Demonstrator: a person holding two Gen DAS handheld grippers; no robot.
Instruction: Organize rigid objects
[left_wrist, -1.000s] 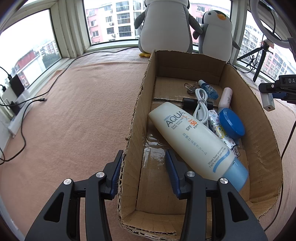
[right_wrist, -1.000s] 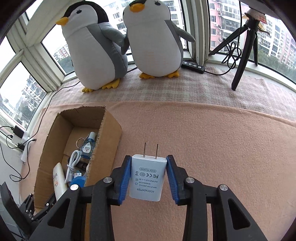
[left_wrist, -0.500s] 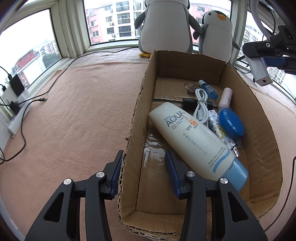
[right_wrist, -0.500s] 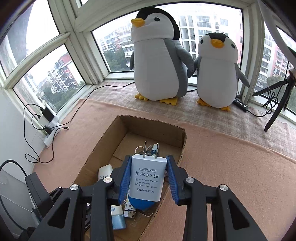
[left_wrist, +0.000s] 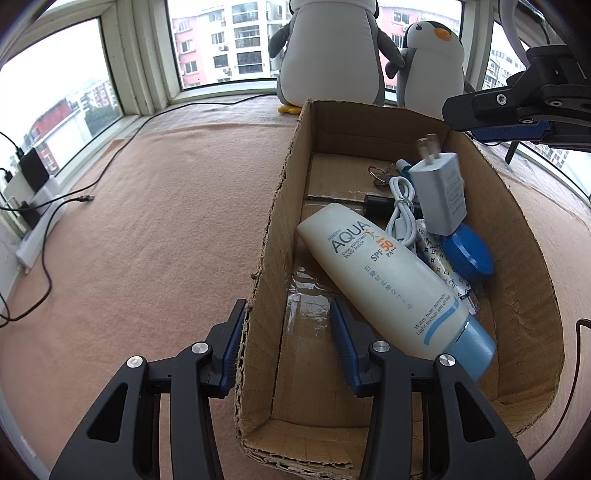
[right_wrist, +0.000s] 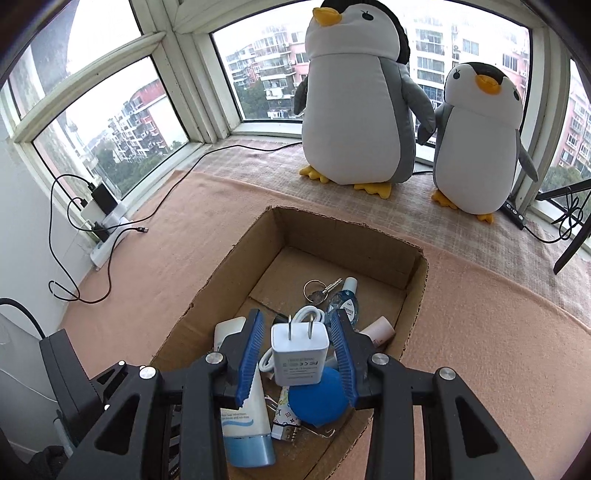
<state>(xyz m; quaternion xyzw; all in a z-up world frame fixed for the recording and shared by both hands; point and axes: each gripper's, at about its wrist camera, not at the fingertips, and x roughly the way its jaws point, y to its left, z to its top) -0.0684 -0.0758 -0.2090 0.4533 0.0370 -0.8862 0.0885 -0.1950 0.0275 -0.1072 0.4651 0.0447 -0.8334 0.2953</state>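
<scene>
Your right gripper (right_wrist: 298, 354) has its fingers spread, the white charger (right_wrist: 299, 355) loose between them at frame centre; your left gripper (left_wrist: 287, 345) straddles the cardboard box (left_wrist: 524, 266) wall, fingers apart

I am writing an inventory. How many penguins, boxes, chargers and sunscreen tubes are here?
penguins: 2
box: 1
charger: 1
sunscreen tube: 1
total: 5
</scene>
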